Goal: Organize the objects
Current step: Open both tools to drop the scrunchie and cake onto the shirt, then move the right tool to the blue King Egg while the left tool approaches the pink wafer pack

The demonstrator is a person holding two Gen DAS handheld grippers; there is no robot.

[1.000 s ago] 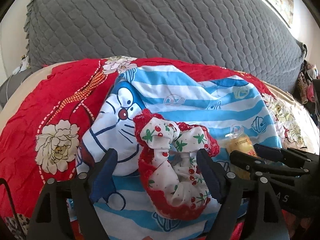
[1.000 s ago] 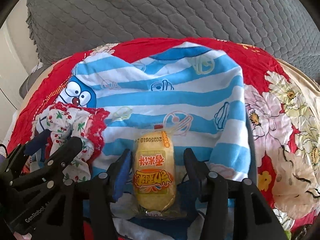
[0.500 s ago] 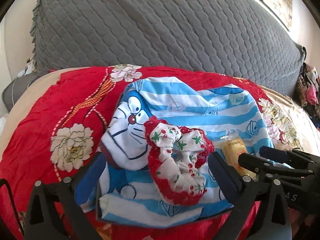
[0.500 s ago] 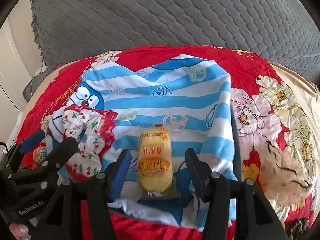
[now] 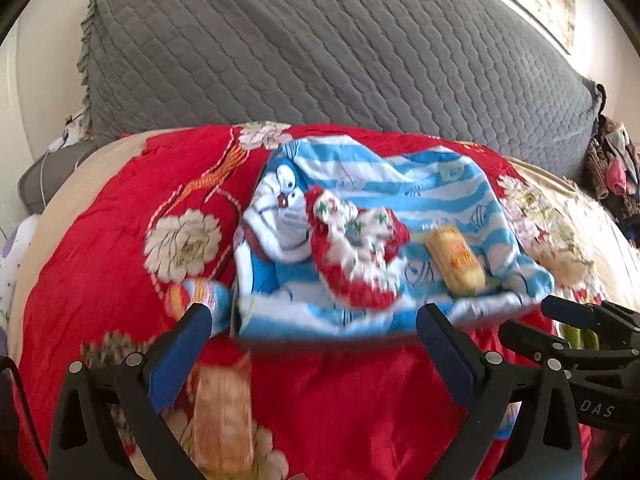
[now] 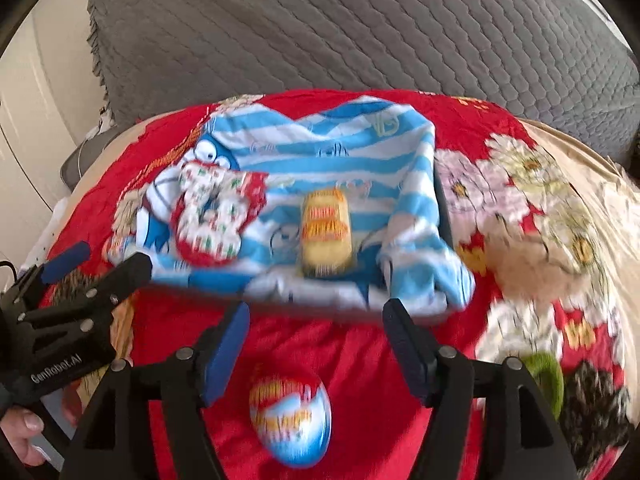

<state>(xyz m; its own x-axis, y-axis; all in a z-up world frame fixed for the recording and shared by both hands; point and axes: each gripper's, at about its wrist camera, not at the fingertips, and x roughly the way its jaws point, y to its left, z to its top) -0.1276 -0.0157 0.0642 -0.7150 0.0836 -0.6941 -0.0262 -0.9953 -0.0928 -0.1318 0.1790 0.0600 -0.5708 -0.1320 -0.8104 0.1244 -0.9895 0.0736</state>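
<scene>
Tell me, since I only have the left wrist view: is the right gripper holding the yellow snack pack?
Observer: No. In the right wrist view the right gripper has just been opening its jaws, and nothing is gripped between the pads. The yellow snack pack lies on the striped cloth beyond the fingertips.
Operator: Is anything closer to that gripper that I can't see?
Observer: Yes. A red, white and blue egg-shaped item lies on the red bedspread. It shows low in the gap between the fingers and is not gripped.
</scene>
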